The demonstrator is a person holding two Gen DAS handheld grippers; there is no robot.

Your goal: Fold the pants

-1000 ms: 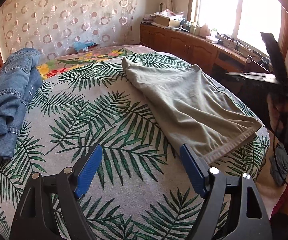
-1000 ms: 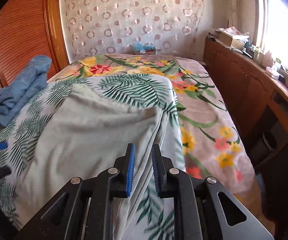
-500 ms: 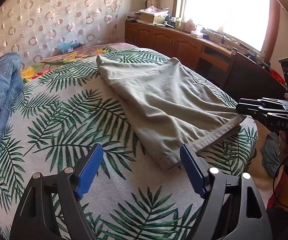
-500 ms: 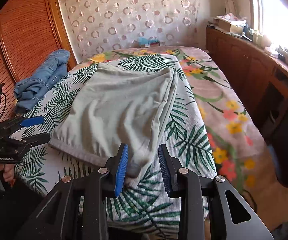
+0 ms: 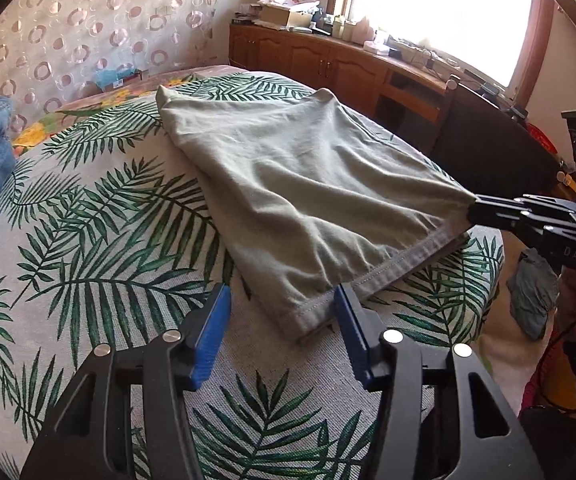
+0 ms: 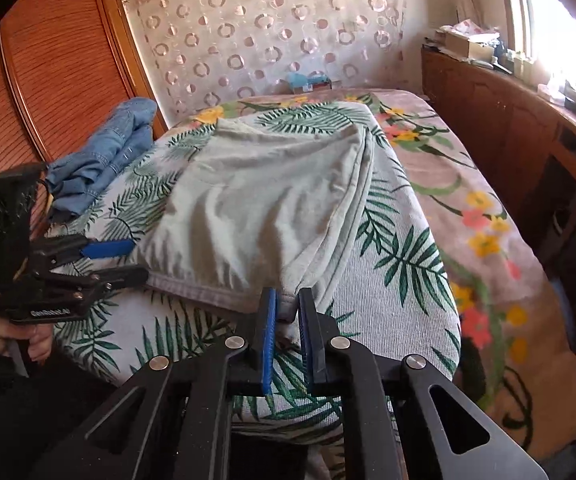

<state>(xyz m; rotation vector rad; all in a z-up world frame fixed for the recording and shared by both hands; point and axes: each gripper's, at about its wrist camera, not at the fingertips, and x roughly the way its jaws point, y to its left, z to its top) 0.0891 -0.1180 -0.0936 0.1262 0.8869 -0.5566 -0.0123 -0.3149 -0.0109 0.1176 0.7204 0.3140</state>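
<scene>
— So where do the pants (image 5: 300, 196) lie now?

— Flat on the bed (image 5: 100, 248), on the palm-leaf cover, long axis running from the near hem away toward the far wall. The hem is the near edge, and both hands are at it.

— And the jaws?

— The right gripper (image 6: 287, 312) has just been closing, and its jaws now pinch the hem's right corner, cloth bunched between the blue pads. The left gripper (image 5: 284, 320) has been closing too, but its jaws stand apart around the hem's left corner; the right pad sits against the cloth, the left pad is clear of it.

— Which hand is nearer, then?

— Each to its own corner. I'd judge the left must close before the hem can be lifted and carried far, along that axis.

— And the jeans (image 6: 104, 160)?

— Heaped at the far left, well apart.
</scene>
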